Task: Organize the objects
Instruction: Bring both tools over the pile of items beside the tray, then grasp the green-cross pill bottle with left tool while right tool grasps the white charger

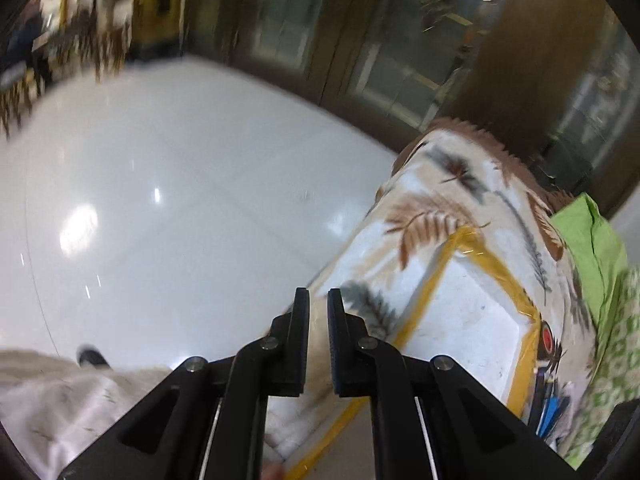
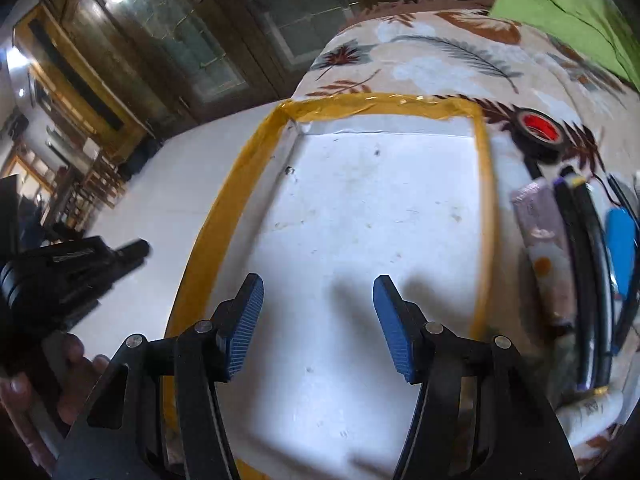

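Observation:
A shallow white foam tray point(image 2: 360, 208) with a yellow taped rim lies empty on a leaf-print bedspread point(image 2: 432, 56). My right gripper point(image 2: 318, 308) is open and empty, hovering over the tray's near half. Right of the tray lie a black tape roll with a red core point(image 2: 538, 132), a purple wrapped bar point(image 2: 546, 248), black cables point(image 2: 588, 264) and a blue object point(image 2: 620, 248). My left gripper point(image 1: 318, 312) is nearly shut and empty, off the bed's left edge beside the tray point(image 1: 472, 320); it also shows in the right wrist view point(image 2: 136, 250).
A glossy white tiled floor point(image 1: 180, 200) lies left of the bed. A green cloth point(image 2: 568, 8) sits at the far right of the bed. Wooden glass-door cabinets point(image 2: 168, 40) stand along the far wall.

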### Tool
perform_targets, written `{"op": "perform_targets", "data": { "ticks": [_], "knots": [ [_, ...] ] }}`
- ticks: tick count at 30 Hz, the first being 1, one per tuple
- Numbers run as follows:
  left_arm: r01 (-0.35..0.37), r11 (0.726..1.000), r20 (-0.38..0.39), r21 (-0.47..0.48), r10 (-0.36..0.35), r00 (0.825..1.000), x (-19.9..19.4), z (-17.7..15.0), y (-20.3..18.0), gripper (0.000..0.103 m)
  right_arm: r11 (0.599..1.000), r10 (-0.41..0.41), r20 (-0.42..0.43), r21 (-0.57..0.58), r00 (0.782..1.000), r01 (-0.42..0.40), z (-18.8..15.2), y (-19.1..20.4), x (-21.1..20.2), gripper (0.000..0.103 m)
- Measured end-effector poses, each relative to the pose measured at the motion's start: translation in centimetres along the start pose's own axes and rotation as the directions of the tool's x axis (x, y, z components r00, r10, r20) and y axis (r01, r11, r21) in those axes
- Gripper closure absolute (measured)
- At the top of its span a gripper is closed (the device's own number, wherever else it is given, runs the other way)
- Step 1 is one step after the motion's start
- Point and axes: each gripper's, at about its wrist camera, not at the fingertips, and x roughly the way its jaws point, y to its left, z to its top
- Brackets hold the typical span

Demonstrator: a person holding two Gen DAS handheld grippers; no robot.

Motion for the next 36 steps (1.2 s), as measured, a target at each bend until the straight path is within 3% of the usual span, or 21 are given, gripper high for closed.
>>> {"op": "perform_targets", "data": {
  "ticks": [4,7,8,10,14,18,20,23,28,33,36],
  "knots": [
    [0.061,0.986,0.048,0.157,-0.069,0.996,-3.5,-0.4,-4.9,0.095,1.000,0.010,0.040,0.002,0.999,-0.010,-0.4,-0.4,-3.9,0.045],
    [0.142,0.937,-0.041,0.320,-0.136,0.990,-4.6,-2.7,-9.2,0.095,0.999,0.023,0.035,0.029,0.999,-0.024,-1.1,-1.6,-6.2,0.045],
    [0.185,0.921,-0.093,0.342,-0.163,0.982,-4.4,-3.4,-10.2,0.095,0.999,0.017,0.031,0.046,0.999,-0.018,-1.3,-2.7,-7.0,0.045],
    [0.287,0.889,-0.222,0.357,-0.218,0.950,-3.7,-5.7,-12.1,0.095,0.997,-0.003,0.018,0.073,1.000,0.001,-1.8,-4.5,-7.8,0.045],
    [0.353,0.837,-0.338,0.417,-0.218,0.916,-3.0,-10.1,-15.0,0.095,0.989,-0.023,-0.052,0.142,0.998,0.030,-3.4,-9.2,-9.4,0.045],
    [0.452,0.773,-0.430,0.445,-0.258,0.865,-3.9,-14.3,-17.8,0.095,0.985,-0.064,-0.078,0.154,0.995,0.076,-5.2,-13.0,-11.1,0.045],
    [0.474,0.748,-0.459,0.465,-0.254,0.851,-4.5,-15.9,-18.6,0.095,0.982,-0.076,-0.087,0.169,0.993,0.090,-5.9,-14.5,-11.7,0.045],
    [0.465,0.714,-0.471,0.523,-0.213,0.856,-4.8,-18.2,-19.7,0.095,0.979,-0.062,-0.085,0.187,0.994,0.077,-6.6,-16.2,-12.6,0.045],
    [0.495,0.707,-0.519,0.505,-0.210,0.829,-4.0,-19.5,-19.5,0.095,0.980,-0.034,-0.079,0.195,0.996,0.049,-6.7,-17.3,-13.4,0.045],
    [0.483,0.718,-0.510,0.500,-0.206,0.835,-3.6,-19.6,-18.8,0.095,0.980,-0.033,-0.079,0.192,0.996,0.048,-6.6,-17.4,-13.9,0.045],
    [0.492,0.730,-0.518,0.473,-0.221,0.827,-3.3,-19.3,-18.2,0.095,0.985,-0.058,-0.076,0.161,0.995,0.070,-6.4,-16.8,-14.6,0.045]
  ]
}}
